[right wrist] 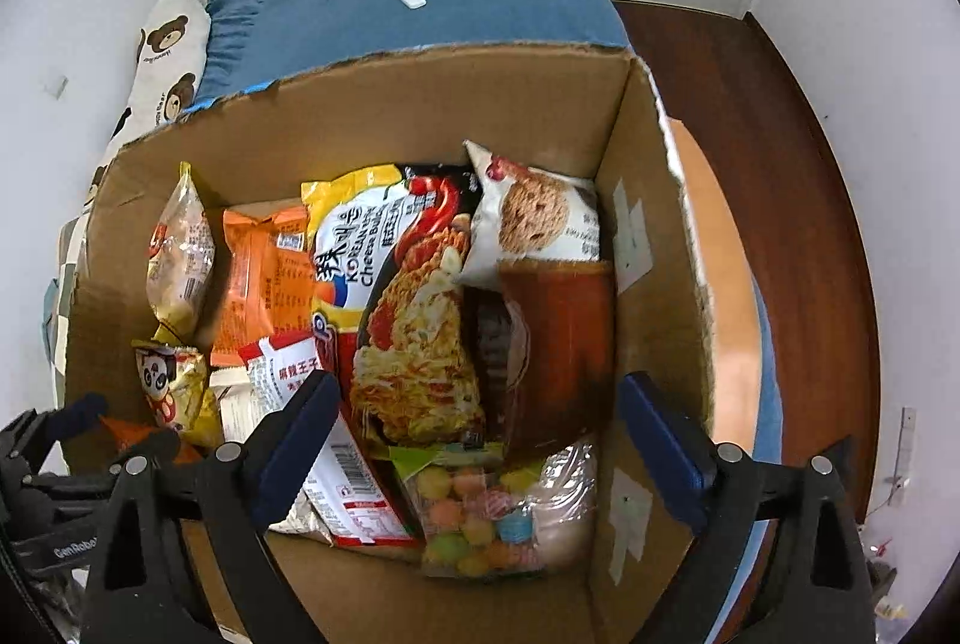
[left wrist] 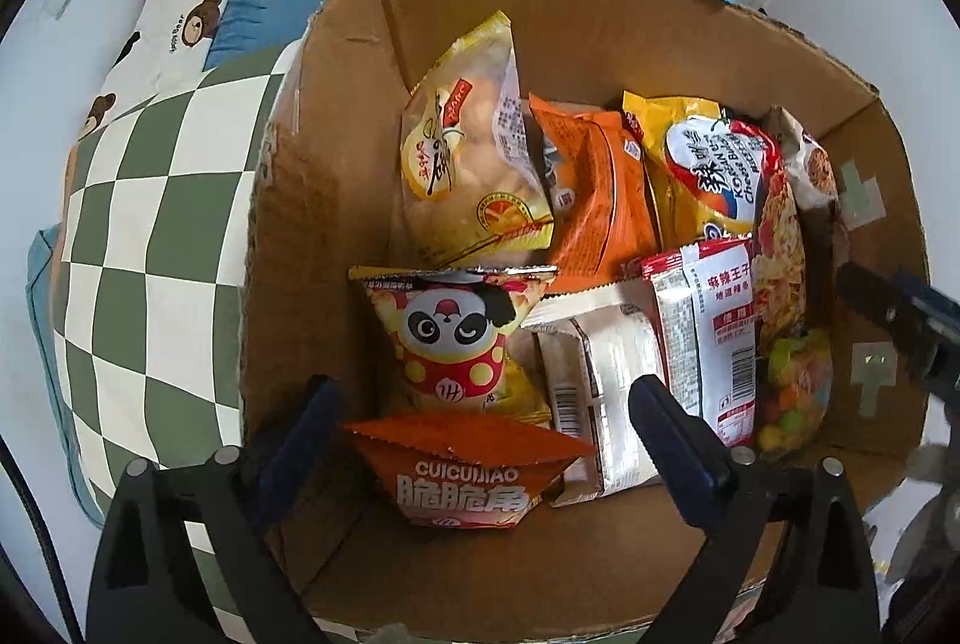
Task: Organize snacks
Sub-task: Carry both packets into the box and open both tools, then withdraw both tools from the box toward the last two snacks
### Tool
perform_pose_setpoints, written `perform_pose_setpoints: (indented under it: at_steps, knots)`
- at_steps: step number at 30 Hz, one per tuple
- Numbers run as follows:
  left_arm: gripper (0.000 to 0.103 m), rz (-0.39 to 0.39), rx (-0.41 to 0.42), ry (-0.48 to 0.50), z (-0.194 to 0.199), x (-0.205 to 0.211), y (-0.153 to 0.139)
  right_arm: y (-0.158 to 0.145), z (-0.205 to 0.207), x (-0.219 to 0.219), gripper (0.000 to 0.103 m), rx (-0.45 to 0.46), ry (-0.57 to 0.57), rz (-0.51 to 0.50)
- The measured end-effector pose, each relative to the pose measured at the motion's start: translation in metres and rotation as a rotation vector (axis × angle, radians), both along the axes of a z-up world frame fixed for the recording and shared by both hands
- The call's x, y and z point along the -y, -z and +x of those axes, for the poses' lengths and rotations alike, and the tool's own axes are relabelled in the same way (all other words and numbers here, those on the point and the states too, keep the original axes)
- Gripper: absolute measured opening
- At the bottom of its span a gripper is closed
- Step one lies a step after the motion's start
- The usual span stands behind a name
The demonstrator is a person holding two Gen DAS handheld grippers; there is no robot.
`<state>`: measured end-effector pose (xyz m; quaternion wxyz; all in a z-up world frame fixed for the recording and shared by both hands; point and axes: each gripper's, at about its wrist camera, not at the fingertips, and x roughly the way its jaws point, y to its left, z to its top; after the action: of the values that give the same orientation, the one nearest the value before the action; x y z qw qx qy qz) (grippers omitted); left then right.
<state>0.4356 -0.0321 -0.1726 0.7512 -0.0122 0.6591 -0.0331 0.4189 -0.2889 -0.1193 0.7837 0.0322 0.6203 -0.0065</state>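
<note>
From the left wrist view, the left hand-held gripper (left wrist: 480, 422) is held spread above the cardboard box (left wrist: 600, 2), nothing pinched. The orange Cuicuijiao bag (left wrist: 462, 470) lies directly between the fingers, at the near wall, its long axis running across from finger to finger; the panda snack bag (left wrist: 456, 338) stands just beyond it.

From the right wrist view, the right hand-held gripper (right wrist: 474, 440) is likewise spread and empty. The bag of coloured candy balls (right wrist: 480, 518) lies below it, between the fingers, beside the Korean cheese noodle pack (right wrist: 408, 320). The right hand is judged nearer to the candy, the left to the orange bag.
</note>
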Motion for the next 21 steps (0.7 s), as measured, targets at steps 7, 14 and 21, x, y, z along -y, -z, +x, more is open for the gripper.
perform_pose_setpoints:
  at_steps: [7,14,21]
  knots:
    - [0.099,-0.001,0.022,-0.013,-0.001,0.0,-0.007,-0.001,-0.017,-0.009,0.096,0.011,-0.007,0.007]
    - [0.099,-0.003,0.074,0.003,-0.016,0.01,-0.028,-0.011,-0.041,-0.016,0.096,0.039,-0.012,0.009]
    - [0.099,-0.01,0.165,-0.008,-0.037,0.009,-0.056,-0.031,-0.068,-0.017,0.096,0.097,-0.01,-0.002]
